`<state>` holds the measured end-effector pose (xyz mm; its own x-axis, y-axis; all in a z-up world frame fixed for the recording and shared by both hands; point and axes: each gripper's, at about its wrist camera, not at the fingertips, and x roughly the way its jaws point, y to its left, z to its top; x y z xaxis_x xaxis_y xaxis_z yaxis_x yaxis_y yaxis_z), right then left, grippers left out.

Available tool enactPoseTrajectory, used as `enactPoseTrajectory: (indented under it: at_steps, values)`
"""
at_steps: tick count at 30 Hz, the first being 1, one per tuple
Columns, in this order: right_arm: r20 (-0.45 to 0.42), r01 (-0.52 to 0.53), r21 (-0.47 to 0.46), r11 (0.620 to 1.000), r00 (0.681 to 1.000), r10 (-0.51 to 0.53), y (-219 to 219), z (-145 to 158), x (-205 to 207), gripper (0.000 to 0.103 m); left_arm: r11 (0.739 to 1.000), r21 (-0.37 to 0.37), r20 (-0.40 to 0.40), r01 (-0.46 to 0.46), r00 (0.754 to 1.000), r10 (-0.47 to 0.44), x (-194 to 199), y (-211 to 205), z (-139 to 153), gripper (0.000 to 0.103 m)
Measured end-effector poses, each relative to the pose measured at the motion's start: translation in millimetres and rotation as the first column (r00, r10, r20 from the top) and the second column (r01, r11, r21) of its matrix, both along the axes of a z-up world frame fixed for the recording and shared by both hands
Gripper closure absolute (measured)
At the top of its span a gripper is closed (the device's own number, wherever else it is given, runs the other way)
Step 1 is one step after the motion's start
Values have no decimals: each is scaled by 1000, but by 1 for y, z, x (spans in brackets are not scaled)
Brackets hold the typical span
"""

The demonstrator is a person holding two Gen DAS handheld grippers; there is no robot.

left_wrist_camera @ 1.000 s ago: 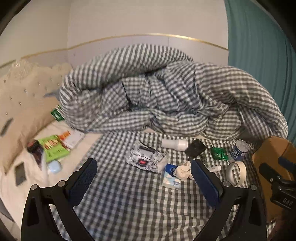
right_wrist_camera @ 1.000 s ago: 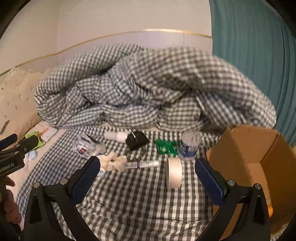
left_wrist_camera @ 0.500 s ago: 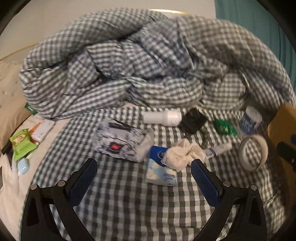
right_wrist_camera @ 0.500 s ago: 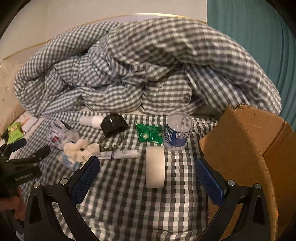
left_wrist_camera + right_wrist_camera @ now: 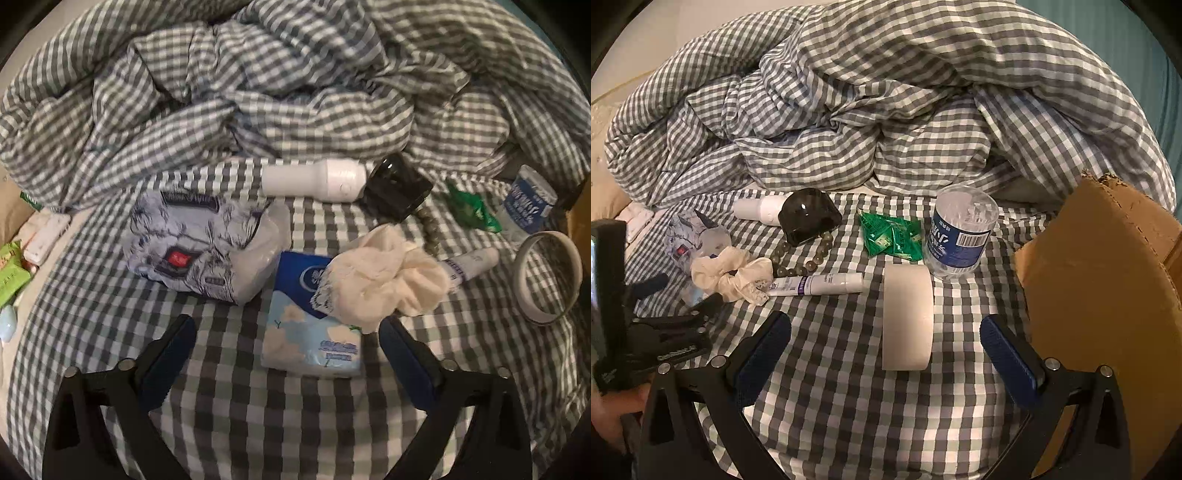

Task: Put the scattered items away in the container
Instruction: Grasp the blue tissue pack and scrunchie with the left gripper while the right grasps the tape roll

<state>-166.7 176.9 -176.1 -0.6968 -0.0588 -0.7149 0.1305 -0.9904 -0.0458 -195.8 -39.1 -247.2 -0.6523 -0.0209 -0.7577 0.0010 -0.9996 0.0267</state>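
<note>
Box: cardboard box, just right of the right jaws; its inside is hidden.
Left gripper: jaws spread wide and closing, gripping nothing; tissue pack lies between the tips, scrunchie on its far right corner.
Right gripper: jaws spread, gripping nothing; tape roll stands on edge between them.
Change: both grippers are lower and nearer the items than a second ago.
Surface: checked sheet, with bottle and green packet beyond the tape.
Room: rumpled checked duvet behind.
</note>
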Motion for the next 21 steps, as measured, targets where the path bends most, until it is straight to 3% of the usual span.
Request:
enactPoseTrajectory:
  at_steps: [4, 5, 9, 17, 18, 20, 21]
  values:
    - [6, 0, 6, 1000, 1000, 0, -1, -5, -4, 0, 1000, 16, 17, 7, 1000, -7, 0, 0, -5, 30]
    - [9, 3, 9, 1000, 1000, -3, -1, -7, -6, 0, 1000, 13, 18, 10, 1000, -11, 1, 1, -5, 43]
    - [28, 11, 6, 1000, 1000, -11, -1, -16, -11, 0, 1000, 16, 22, 18, 1000, -19, 3, 2, -5, 49]
    - [76, 19, 40, 999, 997, -22, -3, -39, -29, 1, 999, 41, -6, 6, 1000, -5, 19, -6, 12, 50]
    - [80, 27, 41, 999, 996, -30, -3, -41, -30, 5, 999, 44, -8, 3, 1000, -3, 21, -7, 14, 50]
    - [90, 38, 33, 999, 995, -41, -1, -43, -31, 23, 998, 56, -19, -3, 1000, 4, 25, -10, 21, 50]
    - [107, 39, 17, 999, 993, -41, 1, -45, -32, 46, 998, 62, -25, -7, 1000, 9, 27, -12, 24, 50]
